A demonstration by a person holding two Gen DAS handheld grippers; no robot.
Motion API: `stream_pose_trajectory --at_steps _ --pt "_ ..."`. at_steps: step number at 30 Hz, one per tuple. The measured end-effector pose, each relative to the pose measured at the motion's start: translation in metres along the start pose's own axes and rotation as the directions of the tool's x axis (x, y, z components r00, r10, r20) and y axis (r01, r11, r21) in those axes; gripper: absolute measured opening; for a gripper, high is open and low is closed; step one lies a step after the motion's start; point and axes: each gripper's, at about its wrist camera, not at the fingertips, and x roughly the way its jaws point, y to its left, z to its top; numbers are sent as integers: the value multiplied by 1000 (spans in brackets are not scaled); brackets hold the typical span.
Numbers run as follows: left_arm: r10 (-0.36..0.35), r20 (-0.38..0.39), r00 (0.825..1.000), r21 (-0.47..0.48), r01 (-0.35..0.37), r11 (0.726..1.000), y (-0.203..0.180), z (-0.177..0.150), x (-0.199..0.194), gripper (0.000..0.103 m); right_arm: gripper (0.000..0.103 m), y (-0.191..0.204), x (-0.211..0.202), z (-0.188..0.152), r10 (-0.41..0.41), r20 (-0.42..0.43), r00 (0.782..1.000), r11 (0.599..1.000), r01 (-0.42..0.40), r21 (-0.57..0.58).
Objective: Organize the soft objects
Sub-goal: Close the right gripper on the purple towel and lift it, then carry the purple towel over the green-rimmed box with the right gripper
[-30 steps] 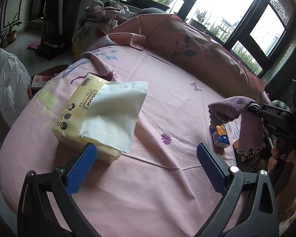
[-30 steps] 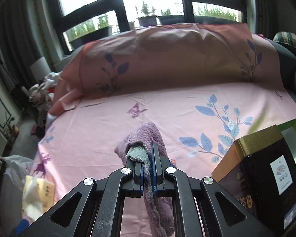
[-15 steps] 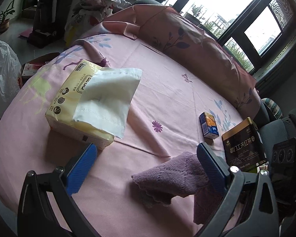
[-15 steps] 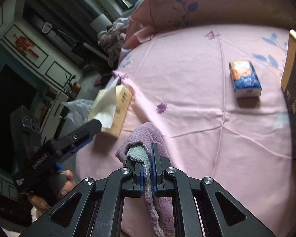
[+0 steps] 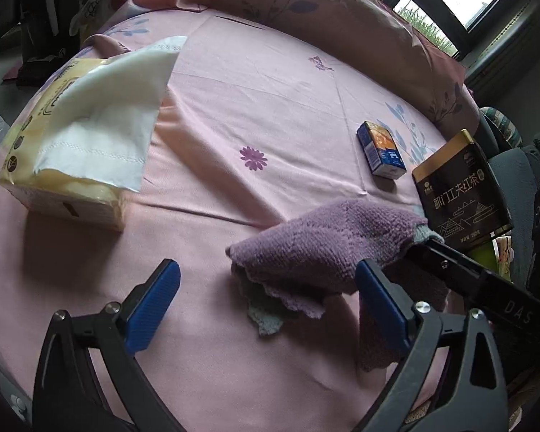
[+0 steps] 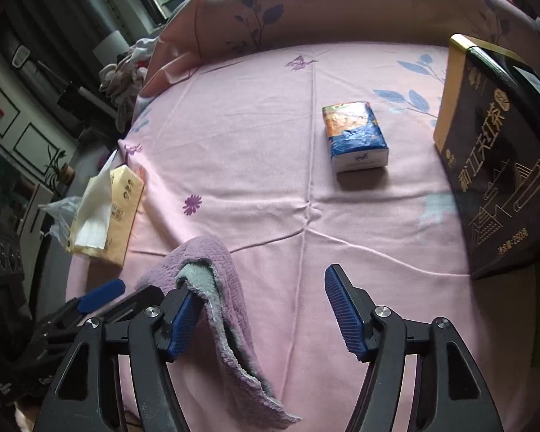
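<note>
Both grippers are spread wide right now. The right gripper (image 6: pixel 264 311) has its jaws apart, and the purple towel (image 6: pixel 212 288) is just draped over its left finger pad, hanging down toward the bottom of the right wrist frame with its grey underside showing. Not pinched, only slung over it.

In the left wrist view the same purple towel (image 5: pixel 327 248) sits bunched at center-right of the frame on the pink bedsheet (image 5: pixel 270 108), one end lifted toward the right gripper's black arm coming in from the lower right. The left gripper (image 5: pixel 266 306) has its jaws wide too, holding nothing, with the towel's lower edge between its blue pads.

Other stuff on the sheet: a yellow tissue pack (image 5: pixel 57 151) with a white sheet sticking out at the left of the frame, a small blue-orange pocket tissue packet (image 5: pixel 379 151) at right of center, and a black and gold tea box (image 5: pixel 457 194) standing at the right edge, just beside the towel.
</note>
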Motion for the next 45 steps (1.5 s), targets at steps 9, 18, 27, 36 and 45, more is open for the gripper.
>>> stream_pose_trajectory --at_steps 9,18,27,36,45 --pt "-5 -85 996 58 10 998 -19 -9 21 84 68 -14 -15 -7 88 1 996 990 -87 110" --pt "-102 -151 983 163 127 978 -49 -25 32 65 68 -12 24 -17 155 -78 985 970 -137 201" --pt "-202 -164 966 41 211 977 -41 -19 39 15 28 -5 54 -19 223 -93 970 959 -201 202" --pt "-197 26 980 210 187 960 -81 -19 -12 7 25 0 4 -14 244 67 967 965 -249 77" --pt "-335 187 923 386 245 889 -162 -20 -67 7 25 -21 -109 -8 210 334 919 977 -213 -27"
